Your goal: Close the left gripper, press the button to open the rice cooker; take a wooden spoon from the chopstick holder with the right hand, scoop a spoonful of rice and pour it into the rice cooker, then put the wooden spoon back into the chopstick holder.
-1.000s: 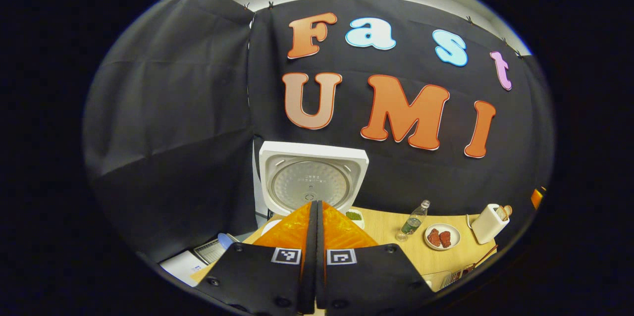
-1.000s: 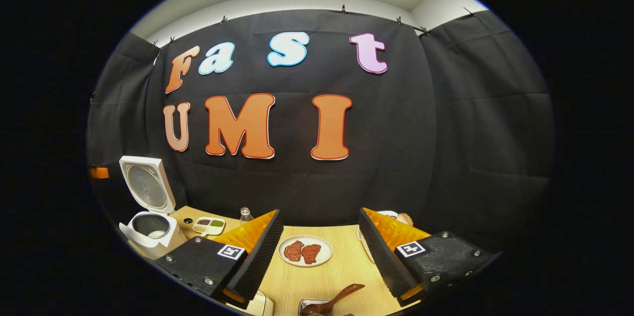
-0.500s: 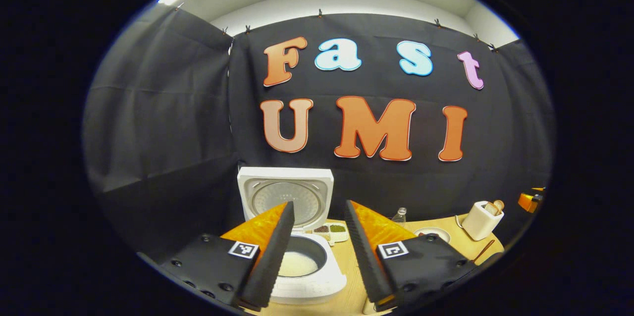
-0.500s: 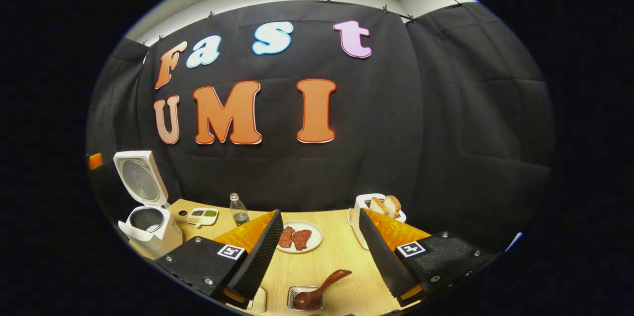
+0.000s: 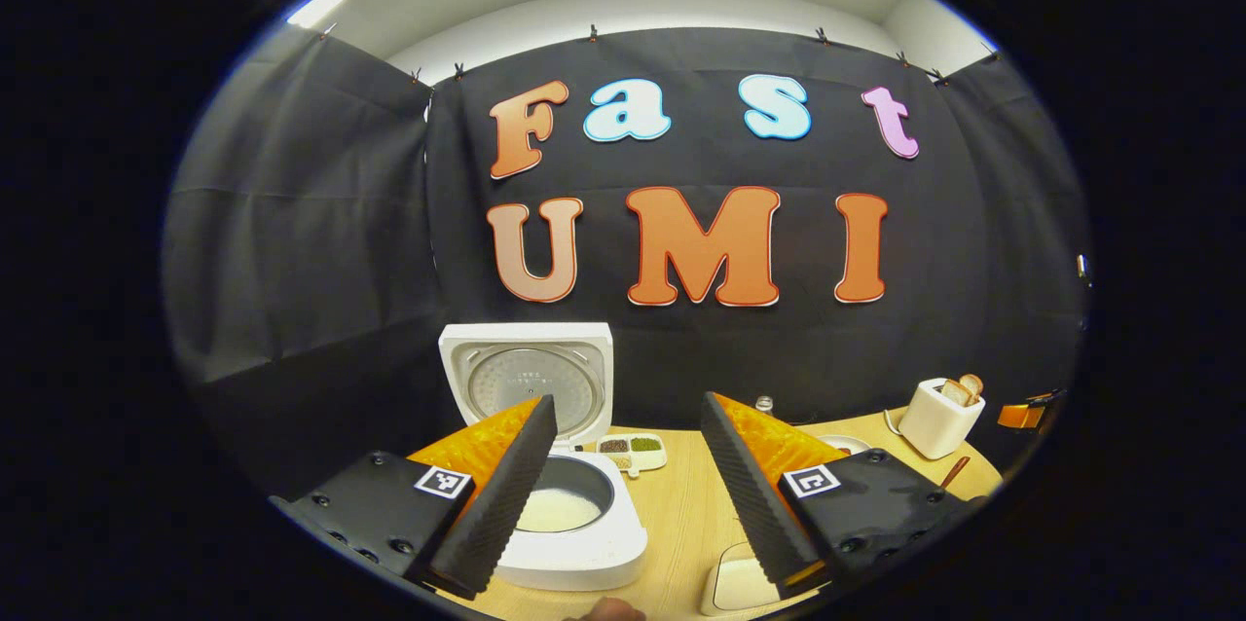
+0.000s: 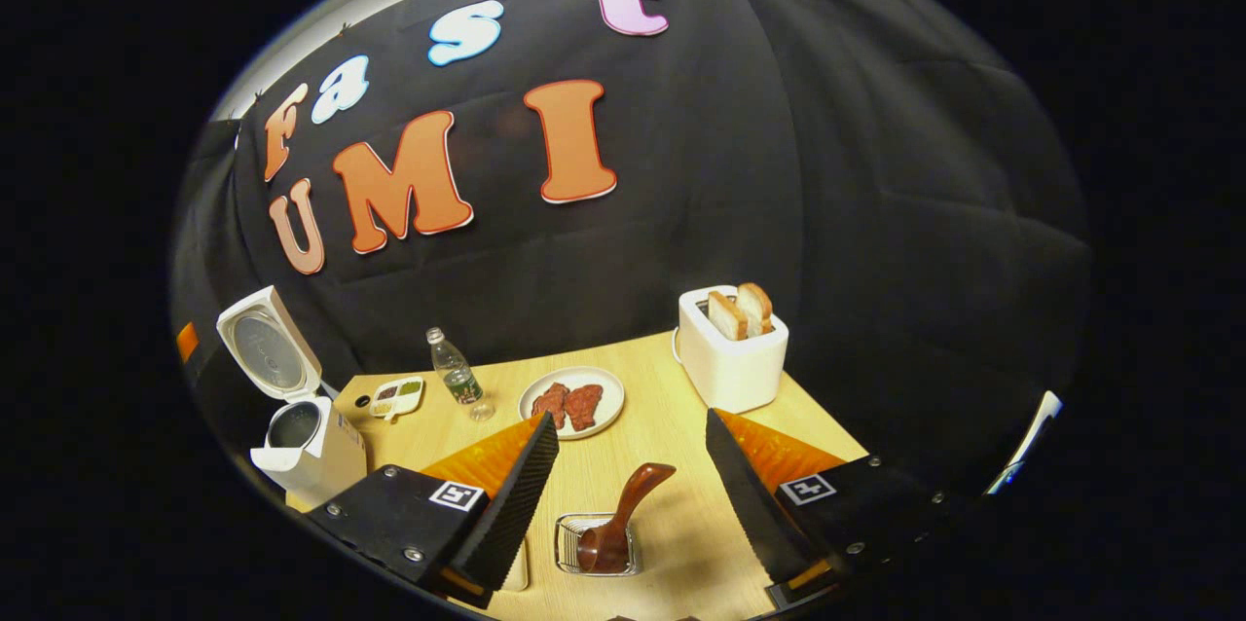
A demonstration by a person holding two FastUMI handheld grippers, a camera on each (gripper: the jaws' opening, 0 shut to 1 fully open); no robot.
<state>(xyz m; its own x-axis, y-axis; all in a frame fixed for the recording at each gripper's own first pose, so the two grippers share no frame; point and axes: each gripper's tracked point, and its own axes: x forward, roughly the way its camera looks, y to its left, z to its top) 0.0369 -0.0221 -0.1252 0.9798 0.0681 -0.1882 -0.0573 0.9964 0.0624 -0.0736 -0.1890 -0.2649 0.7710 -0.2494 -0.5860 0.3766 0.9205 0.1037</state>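
**Operator:** Looking along my right gripper [image 6: 623, 465], I see the rice cooker [image 6: 307, 451] at the far left of the desk [image 6: 672, 397] with its lid [image 6: 263, 353] standing up, so I judge the button press done. My right fingers are spread wide and grasp nothing.

**Partner:** Where is the spoon?

**Operator:** The wooden spoon [image 6: 623, 514] sits in the chopstick holder [image 6: 596, 543], a small wire basket just ahead of my right fingers and between them. Its bowl is down in the basket and its handle leans up to the right. I reckon picking it up is the step in hand.

**Partner:** And the left side?

**Operator:** My left gripper [image 5: 628, 480] has its fingers released, well apart, holding nothing. The cooker's open pot [image 5: 560, 504] lies just beyond the left finger, with white rice in the bottom. Scooping, pouring and returning the spoon all look undone to me.

**Partner:** Where will you scoop from?

**Operator:** I cannot tell. A small divided dish [image 6: 394, 395] of grains lies near the cooker, and a pale container [image 5: 740, 587] sits at the near edge under my left fingers, but its contents are hidden.

**Partner:** The rest of the booth?

**Operator:** It's a pale wood desk with black cloth walls on three sides. On it stand a water bottle [image 6: 456, 376], a plate of red meat [image 6: 572, 400] and a white toaster [image 6: 730, 348] with two slices up.
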